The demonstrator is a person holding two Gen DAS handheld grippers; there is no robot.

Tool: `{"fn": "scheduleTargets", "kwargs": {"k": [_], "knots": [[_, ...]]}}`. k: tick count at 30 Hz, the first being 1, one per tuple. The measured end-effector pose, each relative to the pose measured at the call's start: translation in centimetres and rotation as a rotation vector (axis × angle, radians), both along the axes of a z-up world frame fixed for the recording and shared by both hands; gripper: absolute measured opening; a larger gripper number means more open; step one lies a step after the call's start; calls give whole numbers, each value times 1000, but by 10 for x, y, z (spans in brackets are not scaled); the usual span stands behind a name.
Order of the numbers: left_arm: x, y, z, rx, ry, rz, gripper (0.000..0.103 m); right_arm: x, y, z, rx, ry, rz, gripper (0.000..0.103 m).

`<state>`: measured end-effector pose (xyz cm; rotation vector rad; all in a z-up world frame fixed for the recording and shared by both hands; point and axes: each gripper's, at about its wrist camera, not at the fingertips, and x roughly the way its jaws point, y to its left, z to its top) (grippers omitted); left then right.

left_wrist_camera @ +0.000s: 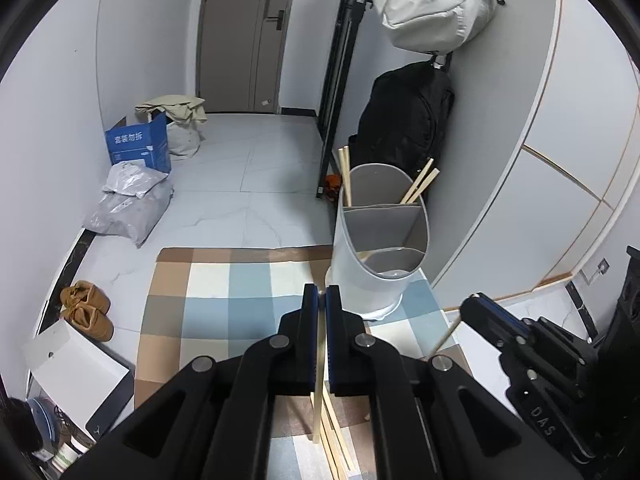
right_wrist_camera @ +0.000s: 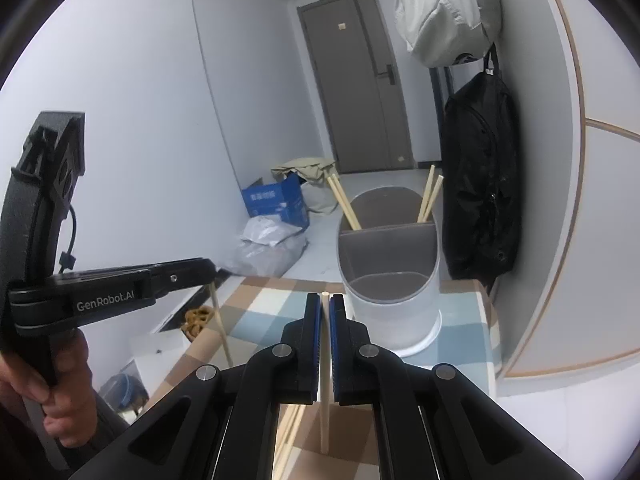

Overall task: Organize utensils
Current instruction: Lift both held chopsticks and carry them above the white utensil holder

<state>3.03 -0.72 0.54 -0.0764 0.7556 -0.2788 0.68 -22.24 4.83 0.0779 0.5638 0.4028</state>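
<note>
The left gripper [left_wrist_camera: 322,294] is being held clenched on a single wooden chopstick [left_wrist_camera: 318,380], which is running down between the blue pads and out below them. The right gripper [right_wrist_camera: 325,302] is likewise being held closed on a second chopstick [right_wrist_camera: 325,376], its blunt tip showing just above the fingertips. In the right wrist view the left gripper is being seen from the side, gripped by a hand [right_wrist_camera: 60,380], with its chopstick hanging down from the jaws.

Just beyond both grippers a white utensil holder [left_wrist_camera: 372,264] with grey dividers is being shown standing on a checked mat [left_wrist_camera: 224,292]. Four chopsticks [right_wrist_camera: 344,204] are being seen leaning in its far compartment, two to each side; the middle compartment appears empty, and the near one cannot be fully seen. More loose sticks [left_wrist_camera: 336,452] are being glimpsed on the mat beneath the left gripper.

Each chopstick is being judged light, stiff and smooth, so that it may pivot or slip in a narrow pinch. A hold near mid-length, across the shaft, is being judged the steadiest; the thin end should be led into the far compartment. The holder is being judged light enough to be tipped by a sideways knock.
</note>
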Motion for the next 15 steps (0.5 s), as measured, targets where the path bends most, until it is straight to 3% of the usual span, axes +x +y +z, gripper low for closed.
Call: {"fn": "scheduleTargets", "kwargs": {"k": [7, 15], "knots": [[9, -3, 12, -10, 16, -12, 0, 5, -4, 8, 37, -2, -7, 3], [36, -7, 56, -67, -11, -18, 0, 30, -23, 59, 90, -37, -30, 3]]}}
